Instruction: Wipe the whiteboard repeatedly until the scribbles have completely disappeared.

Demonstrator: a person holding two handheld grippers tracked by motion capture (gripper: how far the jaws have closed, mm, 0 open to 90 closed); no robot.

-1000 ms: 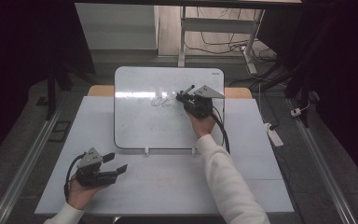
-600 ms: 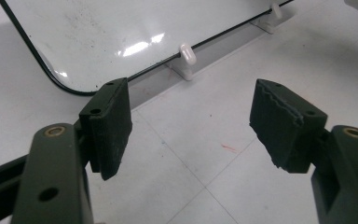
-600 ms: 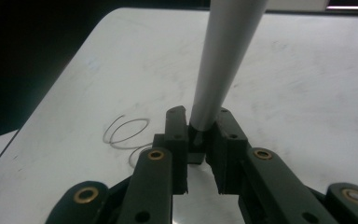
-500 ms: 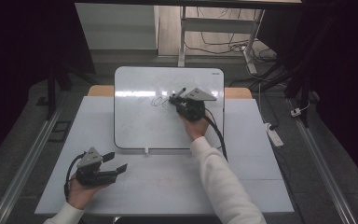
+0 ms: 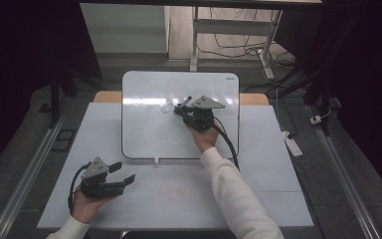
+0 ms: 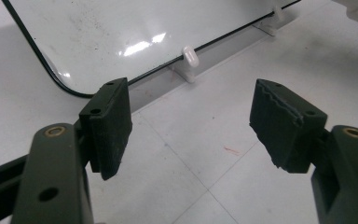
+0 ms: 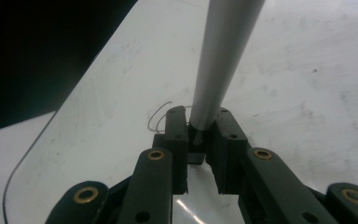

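Note:
A white whiteboard [image 5: 149,132] lies on the pale table [image 5: 179,199], its rounded black-edged corner also seen in the left gripper view [image 6: 121,28]. My right gripper [image 5: 182,111] hovers over the board's upper middle, shut on a grey marker [image 5: 186,101] that stands up between the jaws [image 7: 223,51]. A thin drawn loop [image 7: 157,116] sits just left of the right gripper [image 7: 199,128], the same loop [image 5: 167,107] showing in the high view. My left gripper [image 5: 123,173] rests near the table's front left, jaws wide open [image 6: 191,126] with nothing between them.
A small white clip [image 6: 190,57] juts from the board's near edge. A power strip [image 5: 292,144] and cables lie on the floor to the right. Metal desk legs [image 5: 195,40] stand behind the table.
My right gripper has slid a little to the left across the whiteboard with the marker. The left gripper has stayed where it was.

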